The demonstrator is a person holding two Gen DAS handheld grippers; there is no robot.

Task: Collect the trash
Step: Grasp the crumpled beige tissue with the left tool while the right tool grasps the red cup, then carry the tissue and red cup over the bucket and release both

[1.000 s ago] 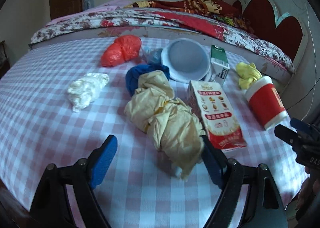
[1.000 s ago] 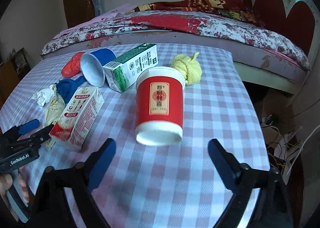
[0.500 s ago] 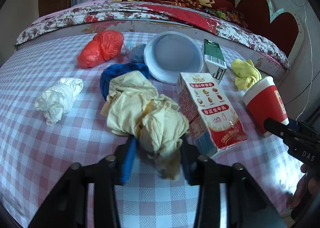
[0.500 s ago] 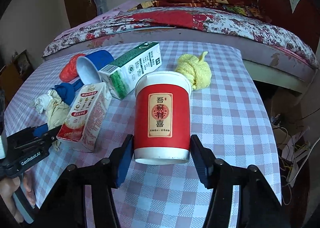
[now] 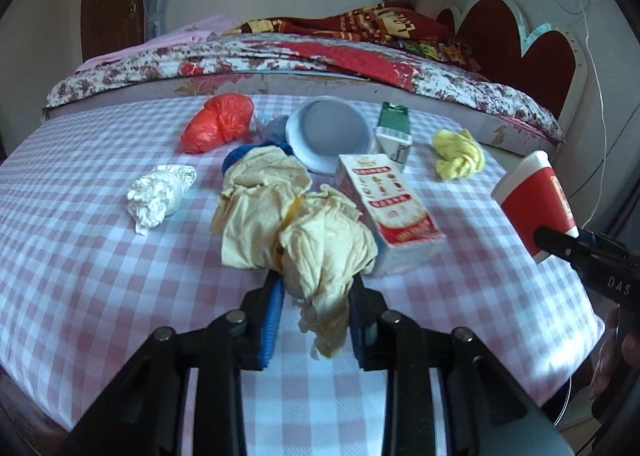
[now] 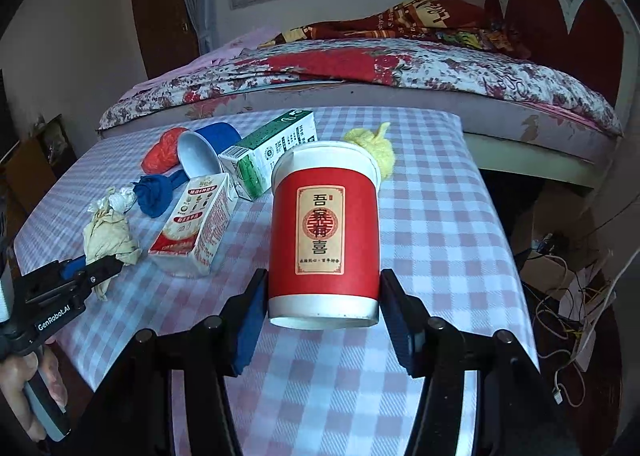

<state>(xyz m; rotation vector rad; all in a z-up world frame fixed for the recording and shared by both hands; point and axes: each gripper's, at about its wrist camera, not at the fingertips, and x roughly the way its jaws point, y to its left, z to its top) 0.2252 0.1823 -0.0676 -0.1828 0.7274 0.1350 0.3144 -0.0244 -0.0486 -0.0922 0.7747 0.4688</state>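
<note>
The left tool (image 5: 316, 312) is closing on the crumpled beige paper wad (image 5: 296, 228), its pads already pinching the wad's lower tail while most of the bundle is sitting forward of the jaws above the checked worktop (image 5: 80, 256). The right tool (image 6: 322, 316) is gripping the red paper cup (image 6: 324, 232) by its base end, clamped from both sides and looking lifted clear of the cloth.

The rest of the trash is lying on the worktop — the red-and-white carton (image 6: 196, 228), the green carton (image 6: 272, 151) and the yellow wad (image 6: 376, 147) among it.

The likely trouble: the wad is being held only by a loose fold, so it could unfurl or slip out in transit. The cup is being held low and is tapered — too hard a squeeze could crush it, and a tilt could let it slide free. No bin is showing in either view.
</note>
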